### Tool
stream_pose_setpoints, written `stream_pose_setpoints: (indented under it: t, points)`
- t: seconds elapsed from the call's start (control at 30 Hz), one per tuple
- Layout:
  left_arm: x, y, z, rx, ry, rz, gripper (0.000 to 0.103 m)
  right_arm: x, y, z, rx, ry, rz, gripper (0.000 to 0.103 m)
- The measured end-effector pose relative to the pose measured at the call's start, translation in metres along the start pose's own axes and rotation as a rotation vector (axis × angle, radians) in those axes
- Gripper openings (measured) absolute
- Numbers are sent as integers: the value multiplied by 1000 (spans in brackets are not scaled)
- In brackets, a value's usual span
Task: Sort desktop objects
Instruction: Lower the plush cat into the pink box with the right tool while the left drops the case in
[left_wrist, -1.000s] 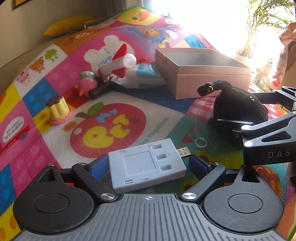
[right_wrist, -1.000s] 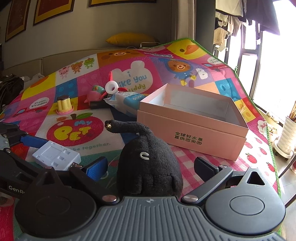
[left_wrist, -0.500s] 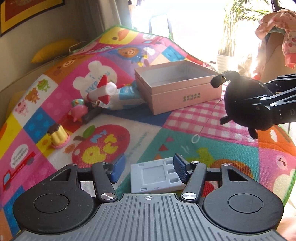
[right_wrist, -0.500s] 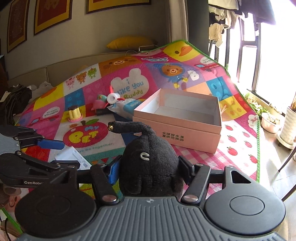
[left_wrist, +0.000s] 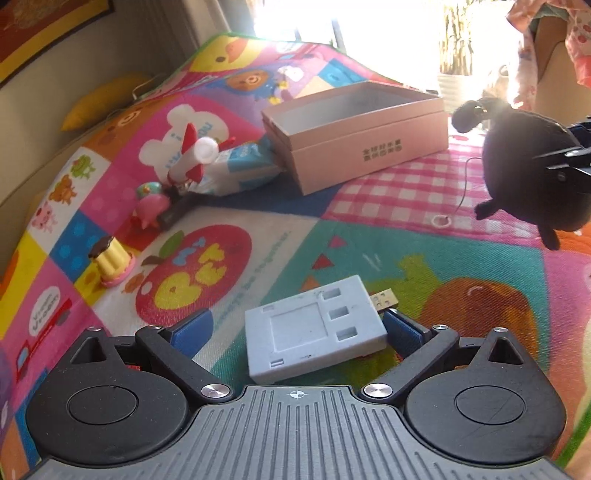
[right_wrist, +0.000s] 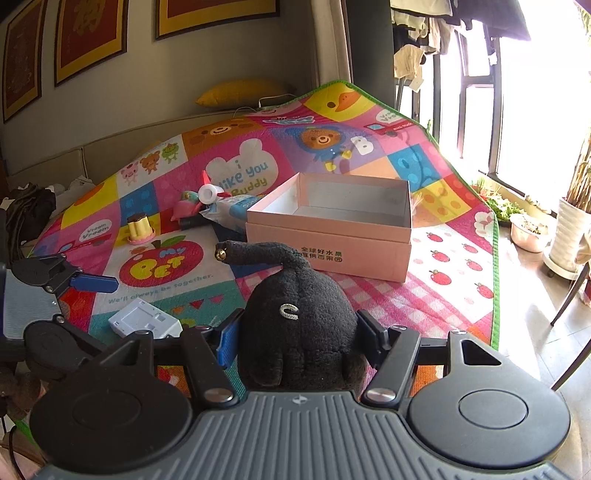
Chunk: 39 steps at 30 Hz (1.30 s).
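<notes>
I'm over the patchwork play mat, all cartoon squares, and it carries everything I'm working with. Biggest thing on it is the pink cardboard box, lid off, open side up, nothing visible inside, sitting towards the window side of the mat. Next down, the black plush toy: my right gripper has it pinched, both blue pads pressed into its sides, and in the left wrist view it hangs clear above the checked patch of the mat, its cord and ring dangling down to the fabric. It's short of the box, on the near side.

My left gripper is the other story: its jaws are opening, spread wide, and the grey USB hub lies flat on the mat between them. One blue pad sits just beside the hub's plug end; the other stands clear of it.

Further back, against the box's left wall, a blue and white pouch lies with a red and white toy rocket resting on it. Just left of that is a small pink bird figure, and nearer to me, standing alone beside the apple print, a little yellow pudding toy.
</notes>
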<state>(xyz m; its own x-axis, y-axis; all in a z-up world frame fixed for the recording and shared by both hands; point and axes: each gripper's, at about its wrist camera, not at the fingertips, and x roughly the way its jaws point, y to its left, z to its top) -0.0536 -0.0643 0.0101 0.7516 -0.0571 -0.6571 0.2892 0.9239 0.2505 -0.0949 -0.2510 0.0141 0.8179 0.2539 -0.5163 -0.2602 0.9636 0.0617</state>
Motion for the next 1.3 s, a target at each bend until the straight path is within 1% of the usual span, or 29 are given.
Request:
stream_pose_setpoints:
  t: [0.1,0.3,0.37,0.4,0.43,0.5,0.73,0.83,0.93,1.03,1.1,1.17,1.2,1.23,1.3]
  points:
    - [5,9,2,-66,12,-24,102,7,0,-7,8,25,8,63]
    - [9,11,3,-102,16,-37,103,15,5,-16,-2,47,-3,63]
    - [9,11,3,-98,14,-34,102,14,7,-16,-9,45,-4,63]
    - [9,11,3,-94,11,-36,100,13,7,-16,-12,44,-5,63]
    - [8,10,3,-94,8,-45,92,12,7,-16,-14,43,-6,63]
    - [5,9,4,-93,4,-52,88,11,7,-15,-14,41,-9,63]
    - [-8,4,4,-58,-22,-56,88,3,5,-14,-7,32,-18,63]
    - [-19,1,10,-44,-59,-69,88,-1,4,-11,-7,29,-16,63]
    - [-30,-3,25,-27,-111,-87,88,-6,1,-3,12,16,0,63]
    - [-38,-6,55,28,-200,-89,88,-14,-7,24,34,-30,17,63]
    - [-40,-7,79,60,-283,-76,88,-21,-16,56,42,-99,7,63]
    - [-33,-7,102,68,-351,-74,88,-21,-28,94,59,-179,7,63]
    - [-25,-8,115,73,-375,-78,88,-17,-35,115,76,-214,5,63]
    - [-16,-8,127,74,-397,-80,88,-10,-41,131,90,-230,2,63]
    - [7,-9,150,68,-444,-77,89,17,-53,165,108,-248,-21,64]
